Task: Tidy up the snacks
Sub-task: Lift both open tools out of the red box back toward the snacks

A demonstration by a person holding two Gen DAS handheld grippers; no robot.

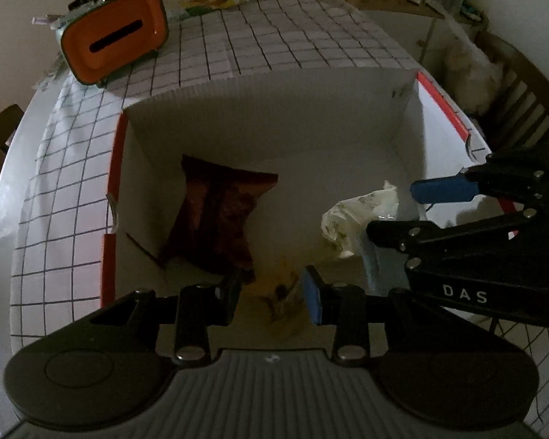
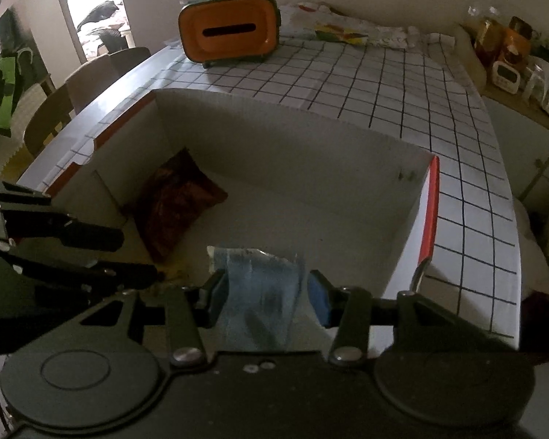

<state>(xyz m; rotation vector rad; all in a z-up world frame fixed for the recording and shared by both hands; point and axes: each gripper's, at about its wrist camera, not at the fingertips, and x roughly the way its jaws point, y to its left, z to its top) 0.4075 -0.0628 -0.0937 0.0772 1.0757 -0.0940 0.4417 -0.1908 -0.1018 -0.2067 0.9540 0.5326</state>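
Observation:
A white box [image 1: 260, 109] with red edges stands open on the checked tablecloth. Inside it a dark red snack bag [image 1: 216, 216] leans in the left corner, also in the right wrist view [image 2: 175, 205]. My left gripper [image 1: 271, 292] is open over the box floor, above a blurred yellowish wrapper [image 1: 282, 300]. My right gripper [image 2: 263, 289] hangs over the box with a pale blue and white snack packet [image 2: 256, 292] between its fingers. In the left wrist view the right gripper [image 1: 402, 212] comes in from the right with the packet [image 1: 358, 216].
An orange tissue holder [image 1: 113, 40] stands at the far left of the table [image 2: 384, 84]. Packets and cloth [image 2: 347, 33] lie along the far edge. A side shelf with jars and a timer [image 2: 505, 58] is at the right. Chairs [image 2: 73, 95] stand left of the table.

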